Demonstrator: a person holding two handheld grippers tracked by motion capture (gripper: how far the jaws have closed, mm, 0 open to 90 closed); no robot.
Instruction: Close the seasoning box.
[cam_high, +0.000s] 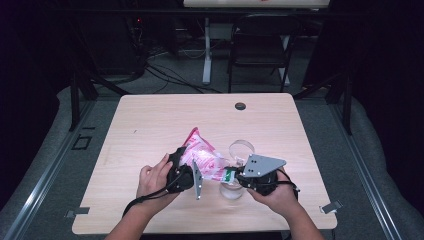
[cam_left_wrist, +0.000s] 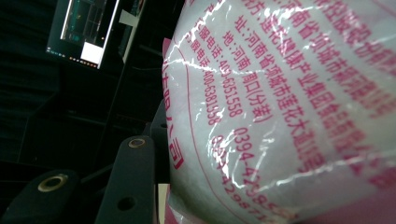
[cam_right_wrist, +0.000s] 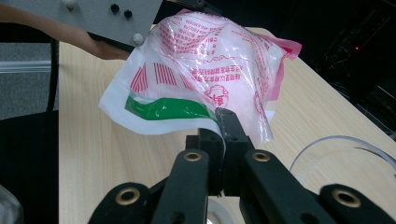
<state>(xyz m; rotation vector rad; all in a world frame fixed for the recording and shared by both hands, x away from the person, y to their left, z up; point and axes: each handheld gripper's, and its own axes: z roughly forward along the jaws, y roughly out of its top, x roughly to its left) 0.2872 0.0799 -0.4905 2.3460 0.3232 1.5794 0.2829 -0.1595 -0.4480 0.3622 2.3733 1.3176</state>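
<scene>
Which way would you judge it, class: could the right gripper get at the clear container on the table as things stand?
Probably not yet. The right gripper is shut on the bottom edge of the bag, which the left gripper holds too. The clear container stands close by with open table between, but the jaws would need to let go first.

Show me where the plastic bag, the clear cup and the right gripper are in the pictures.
plastic bag (cam_right_wrist: 210, 60): right gripper view, on its printed front.
clear cup (cam_high: 242, 148): high view, on the rim behind the bag.
right gripper (cam_right_wrist: 223, 122): right gripper view, where its fingers pinch the bag's edge.
</scene>
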